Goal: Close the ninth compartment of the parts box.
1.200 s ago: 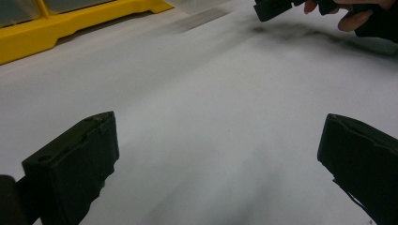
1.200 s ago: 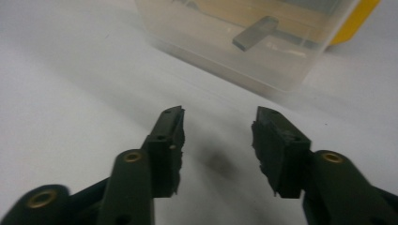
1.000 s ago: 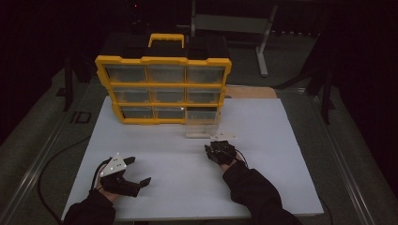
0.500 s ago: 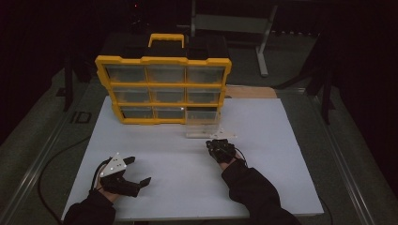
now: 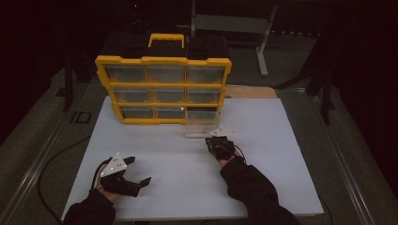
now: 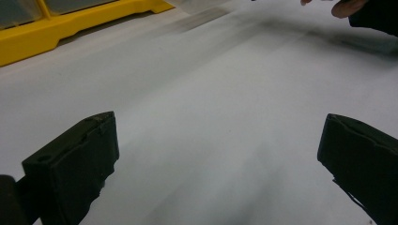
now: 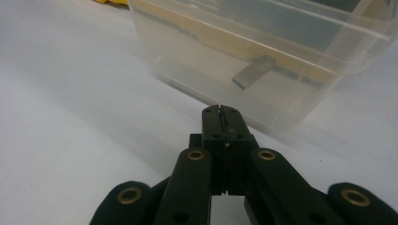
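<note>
Right gripper [image 7: 220, 110] jaws having just been closing, now pressed together, nothing between, tips just short of clear drawer [image 7: 263, 61]. Drawer sitting on white board, pulled out before yellow organizer [image 5: 164, 89] bottom-right slot, long axis running along organizer front. Left gripper [image 6: 218, 154] jaws gaping wide, unmoved.

No text, label, brand, number or sign is showing legibly on anything here. The yellow organizer case [image 5: 163, 89] is facing the camera with plain clear drawer fronts, and nothing written is standing out on its frame or handle. The clear drawer [image 7: 263, 61] pulled out onto the white board [image 5: 187, 168] is carrying no marking, and the small grey piece [image 7: 253, 71] lying inside it is looking blank. A dark square patch [image 5: 81, 117] beside the board is too small and dim to read.
</note>
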The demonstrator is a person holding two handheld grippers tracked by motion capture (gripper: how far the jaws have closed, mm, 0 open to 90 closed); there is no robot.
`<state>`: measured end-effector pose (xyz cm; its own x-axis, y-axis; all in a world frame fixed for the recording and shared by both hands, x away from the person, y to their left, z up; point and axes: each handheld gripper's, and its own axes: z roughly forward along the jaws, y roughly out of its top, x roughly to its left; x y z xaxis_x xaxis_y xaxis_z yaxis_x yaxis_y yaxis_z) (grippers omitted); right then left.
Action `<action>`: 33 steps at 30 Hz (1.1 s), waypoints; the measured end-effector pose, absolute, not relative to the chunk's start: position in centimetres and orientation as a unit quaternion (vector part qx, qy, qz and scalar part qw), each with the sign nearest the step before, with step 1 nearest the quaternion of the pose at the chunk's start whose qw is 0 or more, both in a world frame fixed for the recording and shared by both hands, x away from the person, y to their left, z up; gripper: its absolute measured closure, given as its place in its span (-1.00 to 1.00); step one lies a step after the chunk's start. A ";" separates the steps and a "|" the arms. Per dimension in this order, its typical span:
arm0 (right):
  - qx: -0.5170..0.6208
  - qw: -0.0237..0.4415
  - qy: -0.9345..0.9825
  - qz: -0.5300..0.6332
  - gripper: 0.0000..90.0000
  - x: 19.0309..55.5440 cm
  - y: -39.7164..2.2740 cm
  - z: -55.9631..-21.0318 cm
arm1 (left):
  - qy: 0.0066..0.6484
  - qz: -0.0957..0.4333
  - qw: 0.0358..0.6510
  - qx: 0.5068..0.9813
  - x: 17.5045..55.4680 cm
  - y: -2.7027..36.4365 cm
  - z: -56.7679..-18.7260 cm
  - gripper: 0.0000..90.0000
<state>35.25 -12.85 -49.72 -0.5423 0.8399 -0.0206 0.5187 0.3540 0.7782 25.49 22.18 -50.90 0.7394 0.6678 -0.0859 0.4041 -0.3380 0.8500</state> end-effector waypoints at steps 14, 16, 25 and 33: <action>0.431 0.221 0.789 0.378 1.00 36.4 -12.5 -49.5 | 0.331 0.142 0.467 0.808 25.5 22.1 -50.9 -1.00; 0.430 0.221 0.789 0.378 1.00 36.6 -12.4 -49.4 | 0.331 0.141 0.468 0.807 25.5 22.1 -50.9 -1.00; 0.429 0.224 0.791 0.376 1.00 37.0 -12.0 -49.3 | 0.331 0.140 0.468 0.807 25.5 22.1 -50.9 -1.00; 0.431 0.226 0.789 0.376 1.00 37.6 -11.9 -49.1 | 0.332 0.140 0.467 0.807 25.6 22.1 -50.9 -1.00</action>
